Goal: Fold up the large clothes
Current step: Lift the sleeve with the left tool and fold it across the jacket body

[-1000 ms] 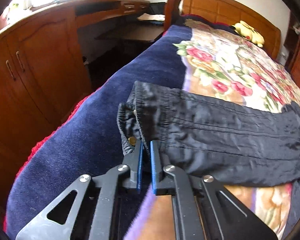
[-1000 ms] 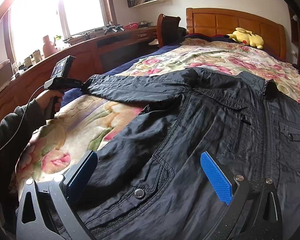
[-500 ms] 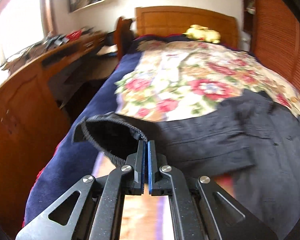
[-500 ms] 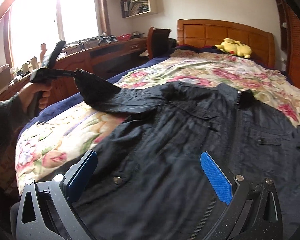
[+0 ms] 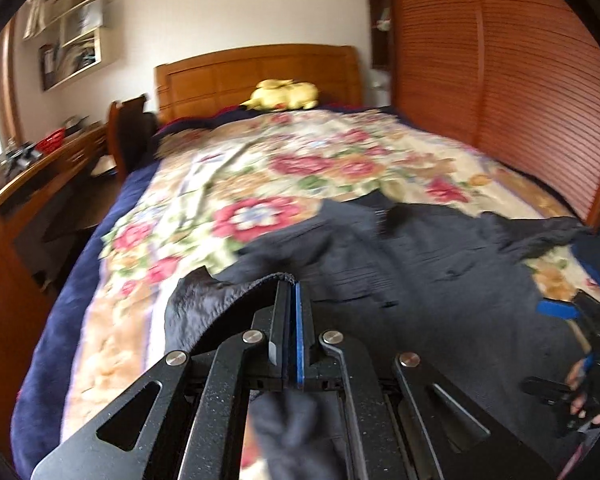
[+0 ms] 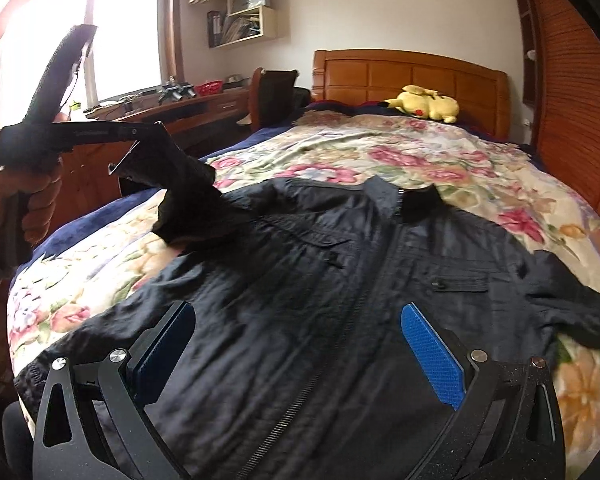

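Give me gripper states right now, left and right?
Left gripper: shut on the jacket sleeve cuff, lifted off the bed.
Right gripper: open, holding nothing, above the jacket.

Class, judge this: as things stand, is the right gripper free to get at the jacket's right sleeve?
Probably yes. The right gripper hangs open over the jacket, and the right sleeve lies flat beside it with nothing on it.
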